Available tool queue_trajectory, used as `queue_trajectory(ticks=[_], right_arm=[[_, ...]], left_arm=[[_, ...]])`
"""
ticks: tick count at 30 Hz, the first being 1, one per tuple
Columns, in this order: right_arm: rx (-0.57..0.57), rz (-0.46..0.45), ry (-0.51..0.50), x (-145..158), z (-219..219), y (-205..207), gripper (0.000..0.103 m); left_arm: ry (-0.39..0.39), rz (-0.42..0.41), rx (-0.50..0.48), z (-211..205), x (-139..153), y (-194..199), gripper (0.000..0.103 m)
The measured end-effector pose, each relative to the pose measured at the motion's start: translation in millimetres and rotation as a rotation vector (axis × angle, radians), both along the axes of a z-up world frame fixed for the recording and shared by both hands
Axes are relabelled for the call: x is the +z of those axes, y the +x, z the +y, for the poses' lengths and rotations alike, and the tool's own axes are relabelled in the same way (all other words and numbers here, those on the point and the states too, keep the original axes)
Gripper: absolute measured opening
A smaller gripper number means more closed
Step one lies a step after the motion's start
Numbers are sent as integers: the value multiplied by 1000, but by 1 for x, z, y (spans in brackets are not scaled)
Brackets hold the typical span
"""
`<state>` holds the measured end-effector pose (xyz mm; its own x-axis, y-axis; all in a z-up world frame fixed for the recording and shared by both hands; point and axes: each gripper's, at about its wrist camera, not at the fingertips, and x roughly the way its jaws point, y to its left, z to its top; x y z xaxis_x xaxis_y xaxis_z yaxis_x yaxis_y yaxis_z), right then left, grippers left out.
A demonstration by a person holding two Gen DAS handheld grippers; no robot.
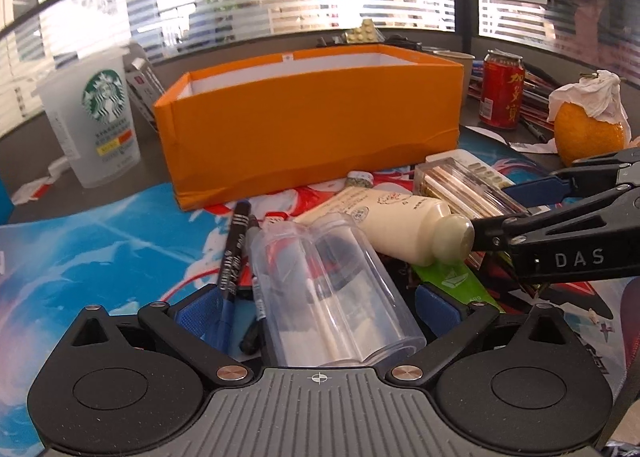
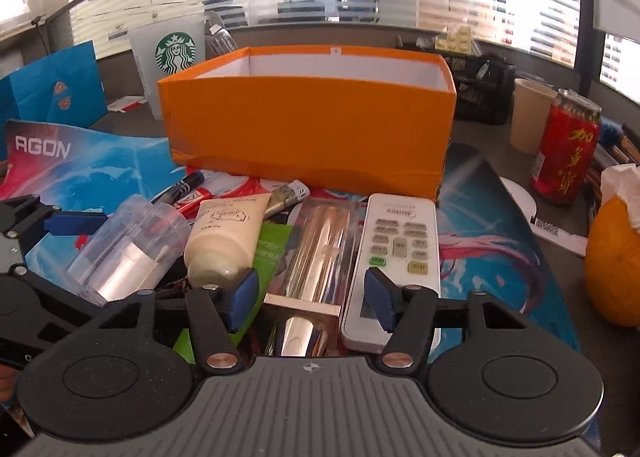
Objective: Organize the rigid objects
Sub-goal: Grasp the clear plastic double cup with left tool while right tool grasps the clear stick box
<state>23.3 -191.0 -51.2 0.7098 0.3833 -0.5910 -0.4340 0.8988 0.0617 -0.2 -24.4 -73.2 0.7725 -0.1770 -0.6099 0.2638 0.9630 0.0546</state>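
One orange box [image 2: 308,129], two markers [image 1: 234,253], one remote [image 2: 400,241], one can [image 2: 566,149]

Right gripper [image 2: 312,299] sits half open over a shiny clear gold box [image 2: 316,253], pads not touching it. Remote [image 2: 404,241] just right, cream tube [image 2: 224,241] left, orange box [image 2: 308,125] behind.

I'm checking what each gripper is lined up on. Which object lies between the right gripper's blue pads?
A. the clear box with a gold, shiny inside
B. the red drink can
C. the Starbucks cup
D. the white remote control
A: in the right wrist view the clear gold box runs between the right gripper pads, while the remote lies just outside.
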Motion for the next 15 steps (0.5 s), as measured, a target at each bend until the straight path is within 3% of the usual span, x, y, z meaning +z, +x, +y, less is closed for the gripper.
queue_trajectory(ticks=[4,6,8,11,15], right_arm=[[-2,-12,-19,-1,2,1,48],[10,-21,-32,-1,4,1,45],[17,-34,-62,-1,9,1,42],[29,-52,-104,-3,15,1,42],[40,-55,-151,-4,21,4,43]], left_arm=[[-6,-7,-13,-1,0,2,93],[-15,11,-19,-1,-3,4,81],[-22,12,-19,0,-4,5,77],[-28,7,-17,1,-2,5,62],[-41,16,-17,1,-2,9,62]])
